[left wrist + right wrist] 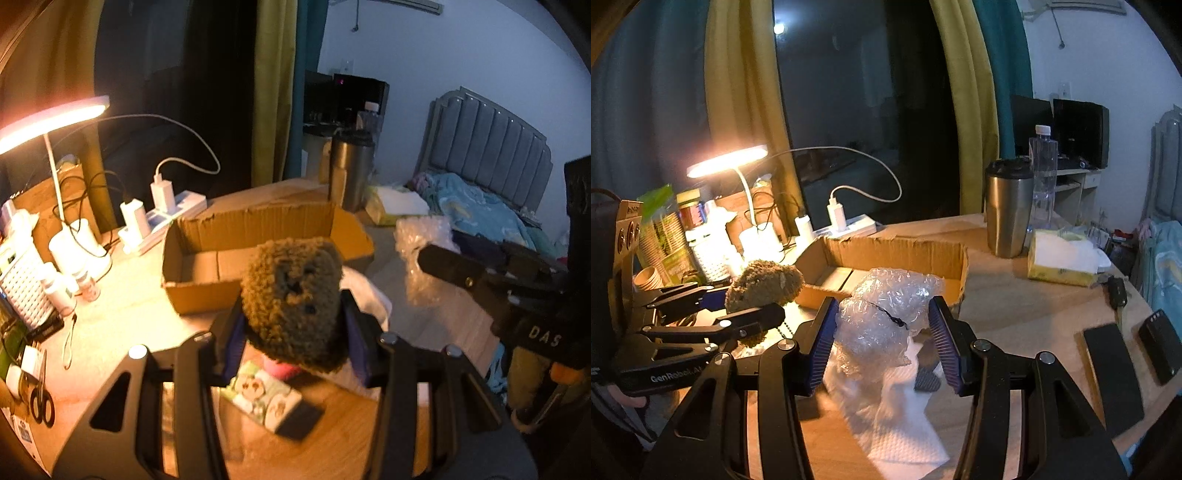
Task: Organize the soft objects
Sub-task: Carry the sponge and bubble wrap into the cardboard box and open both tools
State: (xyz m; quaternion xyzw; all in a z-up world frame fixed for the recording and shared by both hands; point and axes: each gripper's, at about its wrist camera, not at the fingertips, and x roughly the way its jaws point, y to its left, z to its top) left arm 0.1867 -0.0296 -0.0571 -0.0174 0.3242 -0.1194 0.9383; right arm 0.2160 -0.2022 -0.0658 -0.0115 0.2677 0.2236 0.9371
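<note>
Gripping a brown fuzzy plush (293, 295) between its blue pads, the left tool (295, 347) is closed part-way around the toy and holds it raised off the surface (122, 317), in front of the near wall of the open cardboard box (207, 254). In the right wrist view the same plush (764, 282) sits between the left tool's black fingers (753, 319), just left of the box (905, 254).

The right tool (884, 338) has its jaws fairly wide, with a wad of clear bubble wrap (882, 314) pressed between the ribbed pads; both pads touch the wrap, and it hangs in front of the box's near wall. Below it a white paper towel (890, 417) lies on the surface, and whether the wrap's lower edge touches the towel cannot be told.

The box stands near the middle of the surface, its interior showing only bare cardboard. Toward the far edge stand a steel tumbler (1008, 210) and a clear water bottle (1043, 177), with a tissue pack (1063, 258) just beside them to the right. At the left edge a lit desk lamp (727, 160) shines over bottles and a power strip (855, 225). Two dark flat devices (1113, 376) lie near the right edge. A small printed pack (266, 398) rests below the left tool.
</note>
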